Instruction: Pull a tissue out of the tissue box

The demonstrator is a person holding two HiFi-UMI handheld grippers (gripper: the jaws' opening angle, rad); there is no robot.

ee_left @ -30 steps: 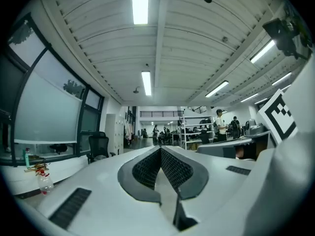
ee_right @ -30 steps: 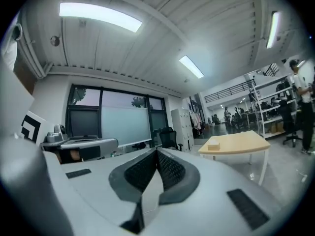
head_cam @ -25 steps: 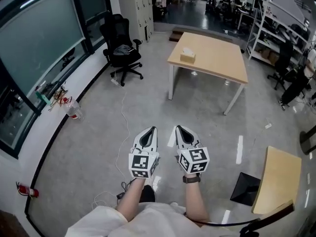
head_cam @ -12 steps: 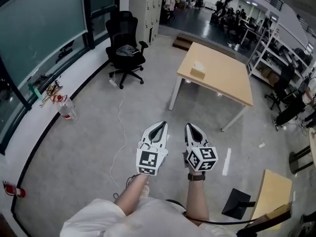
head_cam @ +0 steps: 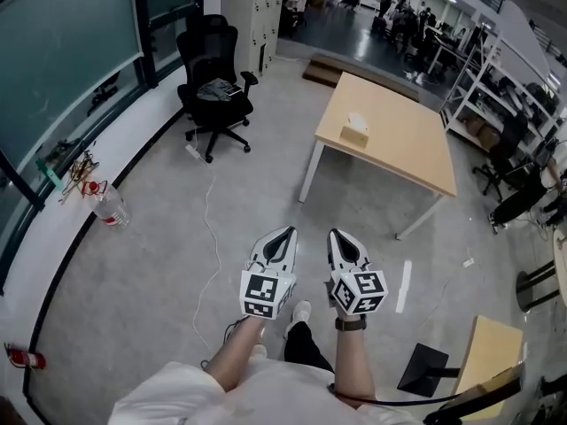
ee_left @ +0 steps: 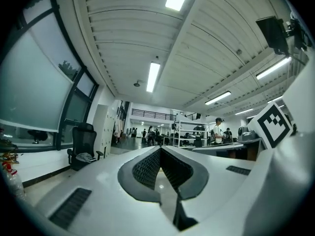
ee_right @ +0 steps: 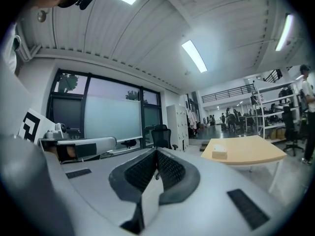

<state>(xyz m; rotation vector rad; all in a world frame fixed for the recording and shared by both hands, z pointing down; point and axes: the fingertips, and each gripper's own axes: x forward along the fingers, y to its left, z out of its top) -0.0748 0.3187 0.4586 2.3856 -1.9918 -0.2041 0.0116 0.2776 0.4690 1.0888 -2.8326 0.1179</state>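
The person stands on the grey concrete floor [head_cam: 151, 264] with both bare forearms stretched forward, side by side and close together, white sleeves pushed up near the elbows. A dark wristwatch [head_cam: 349, 323] sits on the right wrist.

Each hand carries a white two-jaw tool with a marker cube at its back. The left gripper [head_cam: 287, 231] and the right gripper [head_cam: 334, 233] run almost parallel, a narrow gap between them. Both point out across the room rather than down at the floor.

In the left gripper view, the left gripper [ee_left: 160, 149] has its ribbed dark pads pressed together at the tip, with nothing between them. The right gripper [ee_right: 156, 151] shows the same in its own view: jaws closed tight and empty.

The tan cardboard tissue box [head_cam: 355, 132] sits on the light wooden table with white legs [head_cam: 403, 144], towards the near left part of the top. A white tissue [head_cam: 357, 119] pokes up from its slot.

The box is well apart from both tools, ahead of them and a little right of the right gripper's tips, with bare floor between. From the right gripper's camera the box [ee_right: 219, 153] lies to the right of the closed jaws, on the table [ee_right: 253, 154].

A black office chair [head_cam: 213, 91] stands off to the left, by the window wall.
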